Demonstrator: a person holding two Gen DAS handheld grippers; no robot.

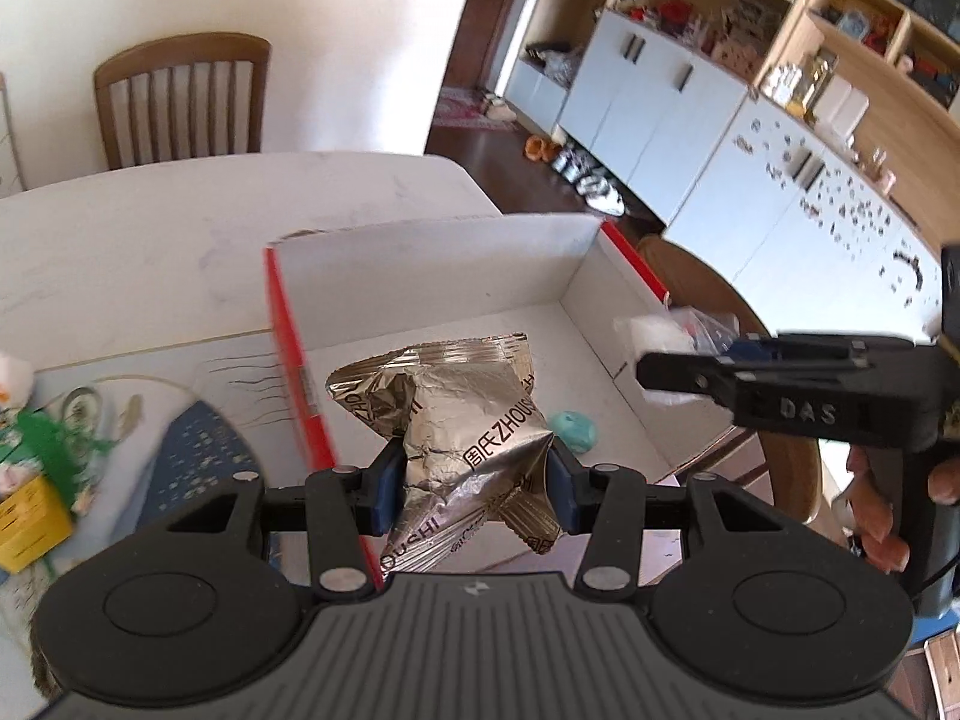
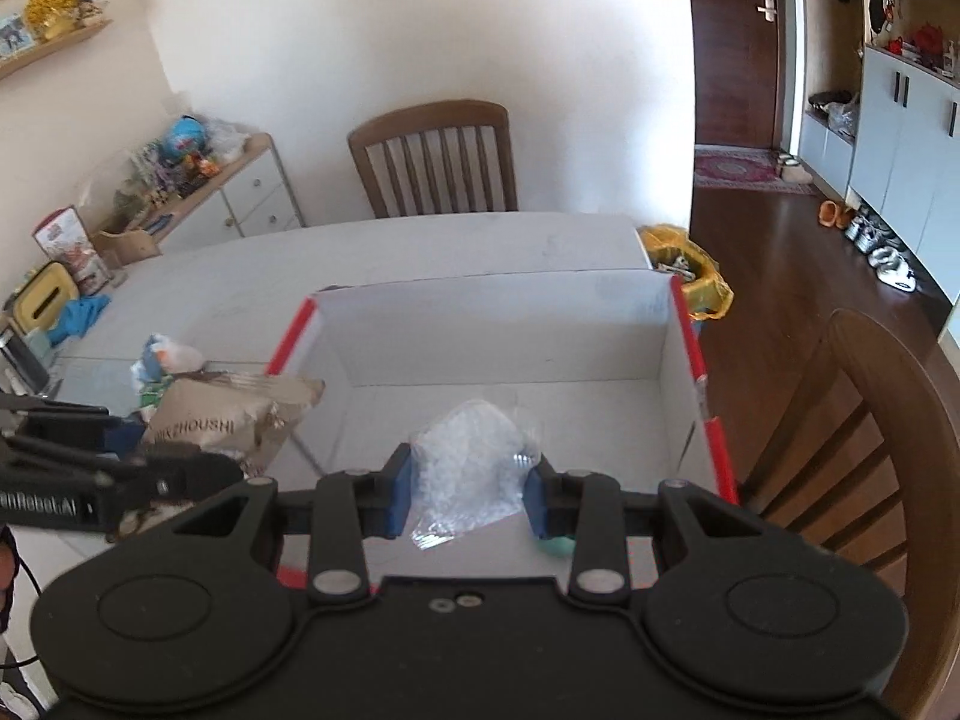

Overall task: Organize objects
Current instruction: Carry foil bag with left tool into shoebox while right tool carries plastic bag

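The silver foil snack packet (image 1: 456,420), printed ZHOUSHI, sits pinched between the blue pads (image 1: 384,489) of the left gripper (image 1: 471,489), whose jaws are partly closed on its crumpled lower half. The foil buckles inward where the pads press, so it looks light, thin and easily creased. It is also slick, and it would probably slide out of a loose hold. A grip across the gathered waist, as here, seems safer than one on the flat sealed edge. Its contents may crush if the jaws squeeze harder.

The right gripper (image 2: 471,498) is likewise partly closed, its pads (image 2: 399,495) pressing on a clear plastic bag (image 2: 468,462) of white, cottony filling. That bag looks soft, nearly weightless and springy. The film is slippery, so the bulk of the filling is the better place to bite, not the loose film below.

Both packets hang over the open white cardboard box (image 2: 660,324) with red outer sides, near its front edge. A small teal object (image 1: 573,431) lies on the box floor beneath the foil packet, so a release here could drop the packet onto it.

The box rests on the white tabletop (image 1: 180,228), close to its right edge. More clutter, including a yellow carton (image 1: 27,525), lies toward the tabletop's left edge. A wooden chair (image 2: 435,159) stands at the far side.
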